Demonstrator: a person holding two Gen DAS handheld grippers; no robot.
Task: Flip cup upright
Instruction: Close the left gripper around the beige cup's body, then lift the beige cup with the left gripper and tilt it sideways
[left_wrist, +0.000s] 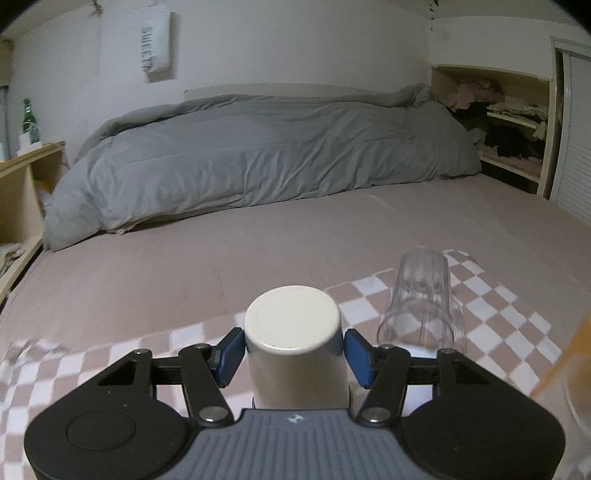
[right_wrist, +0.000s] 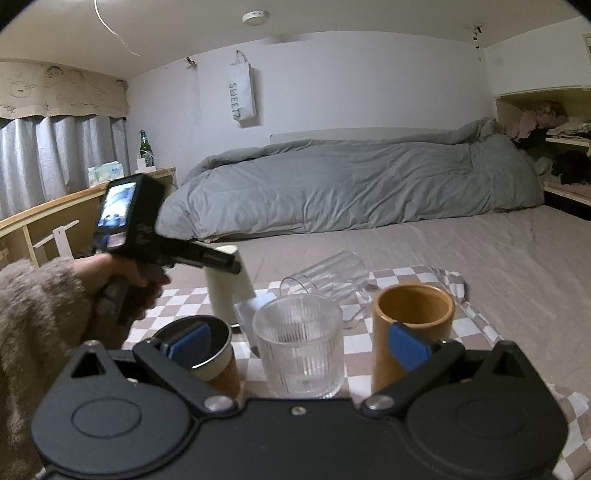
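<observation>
My left gripper (left_wrist: 293, 354) is shut on a white cup (left_wrist: 295, 339), held base up, its blue pads (left_wrist: 231, 356) pressed on both sides. In the right wrist view the white cup (right_wrist: 229, 291) hangs upside down in the left gripper (right_wrist: 225, 260), slightly above the checkered cloth (right_wrist: 472, 328). A clear glass (left_wrist: 421, 299) lies on its side to the right, also in the right wrist view (right_wrist: 328, 275). My right gripper (right_wrist: 299, 345) is open and empty, with a ribbed glass (right_wrist: 299, 354) standing upright between its fingers.
An upright brown cup (right_wrist: 410, 332) stands right of the ribbed glass, a dark-rimmed brown cup (right_wrist: 210, 354) to its left. The cloth lies on a taupe bed sheet (left_wrist: 258, 251). A grey duvet (left_wrist: 258, 155) is piled at the back, wooden shelves (left_wrist: 22, 192) on the left.
</observation>
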